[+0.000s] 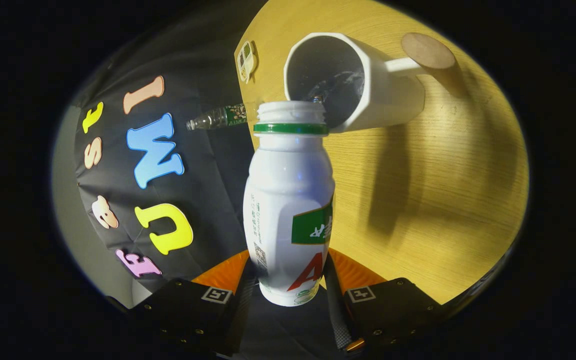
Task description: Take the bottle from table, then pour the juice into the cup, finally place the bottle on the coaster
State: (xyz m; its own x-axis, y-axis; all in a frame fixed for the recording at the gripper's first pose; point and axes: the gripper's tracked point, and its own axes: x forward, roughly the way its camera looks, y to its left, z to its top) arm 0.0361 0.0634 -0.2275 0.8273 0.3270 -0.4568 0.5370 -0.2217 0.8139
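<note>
Clutter near the wooden table's point(443, 175) far edge: a small clear bottle point(218, 118) and a tag point(246, 60). Gripper point(290, 287) fingers clamp the white bottle point(288, 200), its open mouth touching the cup's point(358, 82) rim; a round coaster point(428, 50) lies just beyond the cup.

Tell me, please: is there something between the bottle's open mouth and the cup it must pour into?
Nothing visible stands between them. The white bottle, clamped between the gripper's jaws, points its open mouth straight at the opening of the white cup, at its rim. A small clear bottle lies off to one side, out of the path.
</note>
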